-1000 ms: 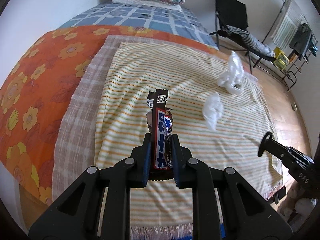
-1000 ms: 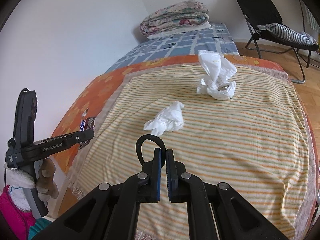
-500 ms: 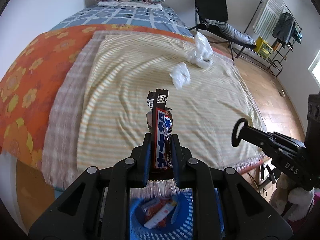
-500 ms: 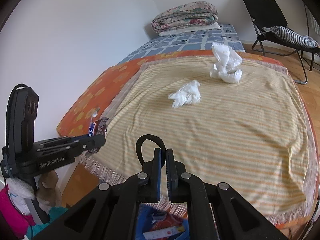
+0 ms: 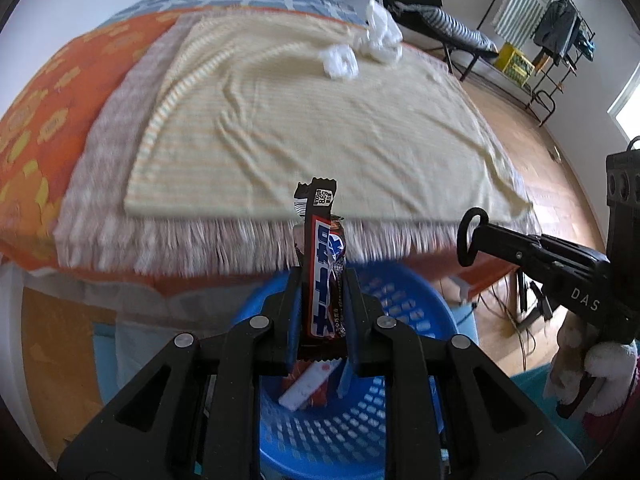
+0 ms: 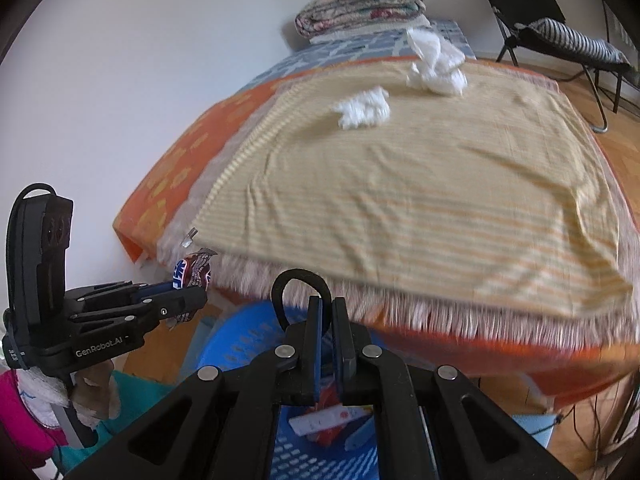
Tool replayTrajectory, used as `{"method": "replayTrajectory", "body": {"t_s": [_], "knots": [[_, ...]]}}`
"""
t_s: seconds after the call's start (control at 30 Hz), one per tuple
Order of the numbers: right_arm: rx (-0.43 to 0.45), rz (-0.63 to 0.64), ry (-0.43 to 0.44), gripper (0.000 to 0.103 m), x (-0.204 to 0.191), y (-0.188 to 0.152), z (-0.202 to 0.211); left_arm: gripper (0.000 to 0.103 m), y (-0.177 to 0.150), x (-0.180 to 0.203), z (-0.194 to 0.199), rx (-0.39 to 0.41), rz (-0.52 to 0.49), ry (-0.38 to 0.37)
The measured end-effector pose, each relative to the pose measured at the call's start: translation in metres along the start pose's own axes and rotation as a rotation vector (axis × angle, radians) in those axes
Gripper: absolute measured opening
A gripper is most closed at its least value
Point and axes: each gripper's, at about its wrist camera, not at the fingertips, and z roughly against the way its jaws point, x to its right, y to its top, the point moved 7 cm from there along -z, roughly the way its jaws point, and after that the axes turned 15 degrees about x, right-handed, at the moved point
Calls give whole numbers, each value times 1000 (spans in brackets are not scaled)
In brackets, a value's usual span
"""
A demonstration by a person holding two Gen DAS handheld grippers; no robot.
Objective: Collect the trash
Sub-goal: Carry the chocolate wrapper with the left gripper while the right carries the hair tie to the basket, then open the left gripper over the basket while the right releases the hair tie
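Observation:
My left gripper [image 5: 320, 284] is shut on a brown, red and blue candy bar wrapper [image 5: 323, 268] that stands upright between its pads, above a blue plastic basket [image 5: 404, 308] on the floor at the foot of the bed. The basket holds a few wrappers [image 5: 310, 384]. My right gripper [image 6: 326, 312] is shut and holds nothing; a black loop [image 6: 298, 284] sticks up beside its fingers. It hangs over the same basket [image 6: 236, 344]. In the right wrist view the left gripper [image 6: 188, 300] with the wrapper [image 6: 192, 270] is at the left. A crumpled white tissue [image 6: 362, 106] and a white plastic bag [image 6: 436, 64] lie far up the bed.
The bed carries a striped yellow cloth [image 6: 420, 184] with a fringed edge over an orange flowered sheet [image 5: 52, 92]. Folded quilts [image 6: 360, 4] lie at its head. A black folding chair [image 6: 532, 20] and a clothes rack [image 5: 552, 28] stand on the wooden floor to the right.
Both grippers have pulled back from over the bed and sunk past its foot edge, so the blue basket has come into view beneath them. The left one still holds the wrapper.

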Motion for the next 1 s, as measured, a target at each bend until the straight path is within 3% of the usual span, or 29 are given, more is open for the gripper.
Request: {"method": "replayTrajectory", "body": {"t_s": [0.57, 0.83, 1.0], "knots": [[-85, -6, -5, 3, 0, -47, -4, 17, -53, 6, -12, -100, -39, 9], [-105, -20, -9, 7, 3, -53, -8, 18, -60, 2, -15, -122, -40, 21], [-111, -21, -9, 9, 4, -55, -9, 24, -62, 1, -18, -132, -39, 23]]}}
